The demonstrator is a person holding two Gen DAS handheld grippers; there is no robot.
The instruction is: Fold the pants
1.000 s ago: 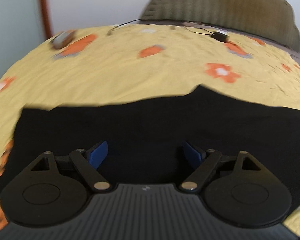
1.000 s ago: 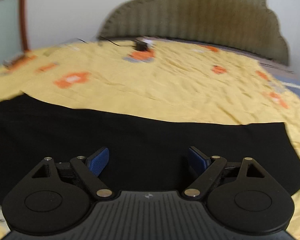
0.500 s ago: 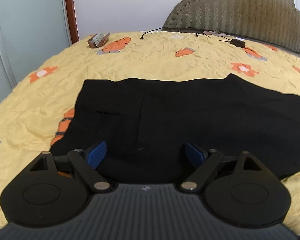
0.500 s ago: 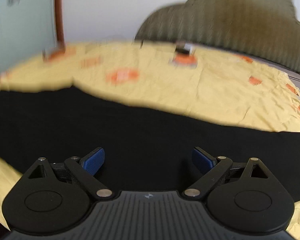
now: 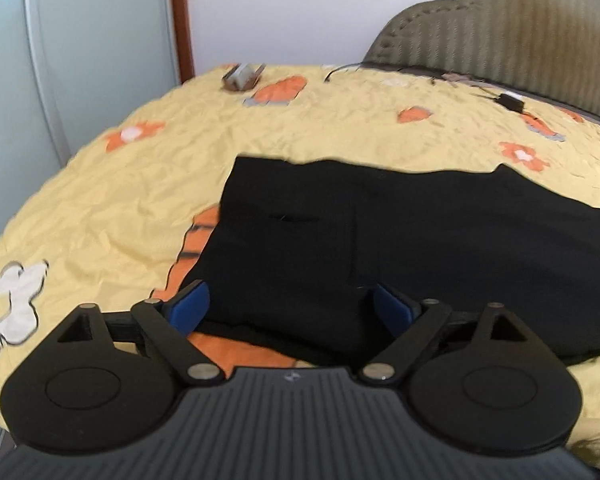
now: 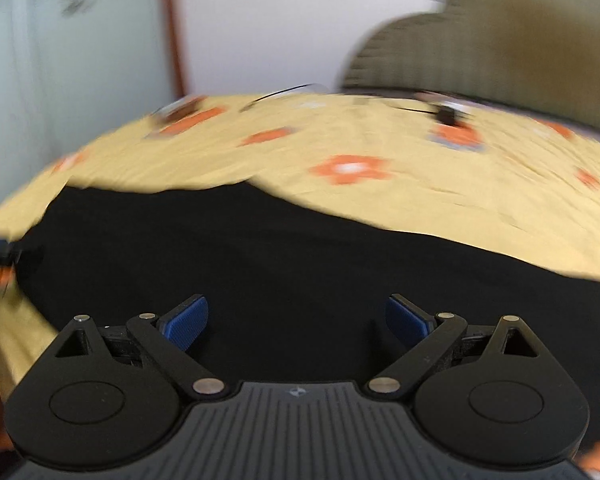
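Black pants (image 5: 400, 240) lie flat on a yellow bedspread (image 5: 120, 200) with orange flowers. In the left wrist view their waist end is at the left, a pocket slit showing, and the legs run off to the right. My left gripper (image 5: 290, 308) is open and empty, hovering over the near waist corner. In the right wrist view, which is blurred, the pants (image 6: 280, 264) stretch across the frame. My right gripper (image 6: 296, 320) is open and empty above their near edge.
A ribbed olive headboard (image 5: 520, 32) stands at the far side of the bed. A small brown object (image 5: 242, 76), a black cable and a small adapter (image 5: 510, 101) lie near it. A pale wardrobe door (image 5: 80, 60) is at the left.
Both grippers have pulled back and swung left along the pants. The left view now shows the waist end and the bed's left part. Both stay open.
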